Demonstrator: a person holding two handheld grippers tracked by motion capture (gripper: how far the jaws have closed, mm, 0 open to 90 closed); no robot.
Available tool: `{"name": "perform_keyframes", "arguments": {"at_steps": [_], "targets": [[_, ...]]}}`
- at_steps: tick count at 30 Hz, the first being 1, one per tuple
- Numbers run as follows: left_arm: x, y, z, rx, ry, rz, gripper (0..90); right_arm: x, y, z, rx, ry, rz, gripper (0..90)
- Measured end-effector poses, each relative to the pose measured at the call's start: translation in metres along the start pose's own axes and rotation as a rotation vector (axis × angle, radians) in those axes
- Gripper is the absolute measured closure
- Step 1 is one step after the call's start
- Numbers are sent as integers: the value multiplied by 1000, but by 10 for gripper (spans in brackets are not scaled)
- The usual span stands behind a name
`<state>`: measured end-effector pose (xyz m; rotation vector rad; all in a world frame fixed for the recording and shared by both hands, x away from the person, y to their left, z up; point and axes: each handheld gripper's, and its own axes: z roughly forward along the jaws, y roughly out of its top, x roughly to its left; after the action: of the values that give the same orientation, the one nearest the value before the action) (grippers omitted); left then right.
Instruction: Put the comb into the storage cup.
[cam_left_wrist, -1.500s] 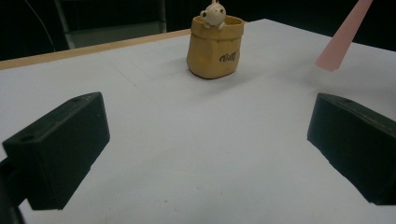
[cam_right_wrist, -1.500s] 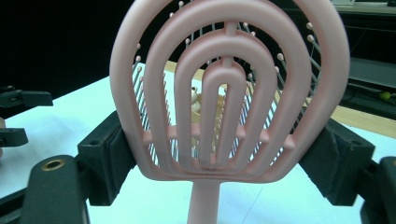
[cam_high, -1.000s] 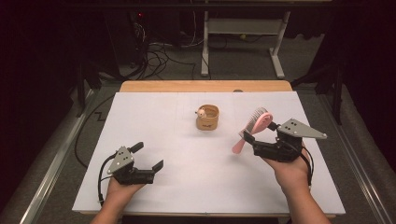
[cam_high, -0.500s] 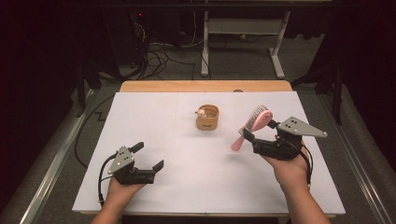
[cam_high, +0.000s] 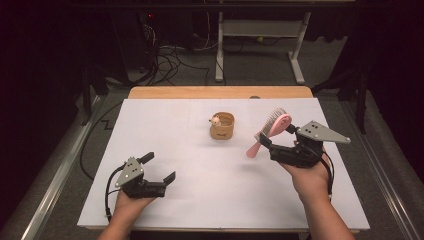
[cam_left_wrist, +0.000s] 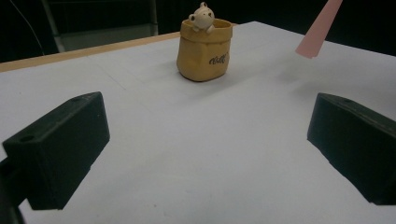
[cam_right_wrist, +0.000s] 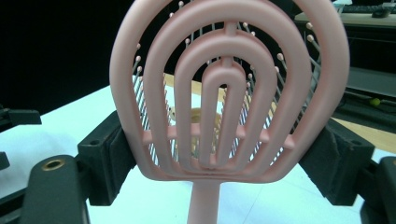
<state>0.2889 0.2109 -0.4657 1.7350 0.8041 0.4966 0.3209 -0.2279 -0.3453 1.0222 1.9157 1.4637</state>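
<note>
White tabletop (cam_high: 200, 200) below, I hold my right gripper (cam_high: 279, 144) raised, clamping the pink ribbed plastic hairbrush (cam_high: 270, 127); my left gripper (cam_high: 161, 169) rests gaping.

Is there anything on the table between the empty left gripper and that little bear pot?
Nothing: bare white table runs from the left gripper to the bear pot, as the left gripper view shows.
</note>
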Motion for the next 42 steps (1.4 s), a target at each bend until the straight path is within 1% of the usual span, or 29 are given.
{"name": "perform_keyframes", "arguments": {"at_steps": [5,12,16,25,28,33,38,42], "targets": [[0,0,1,3,-2,0,0,-1,4,1,-8,-3,4,204],[-1,0,1,1,-4,6,0,1,13,4,-32,-3,4,204],[-1,0,0,-5,-2,2,0,1,16,5,-48,-3,5,204],[0,0,0,-7,-3,2,0,1,23,13,-64,-4,10,204],[-1,0,0,-4,-3,2,0,2,27,15,-73,-9,4,204],[-1,0,0,-6,-2,1,0,4,33,18,-84,-14,8,204],[0,0,0,-7,-3,1,0,5,38,24,-103,-19,1,204],[-1,0,0,-8,-7,2,0,5,40,34,-110,-24,12,204]]}}
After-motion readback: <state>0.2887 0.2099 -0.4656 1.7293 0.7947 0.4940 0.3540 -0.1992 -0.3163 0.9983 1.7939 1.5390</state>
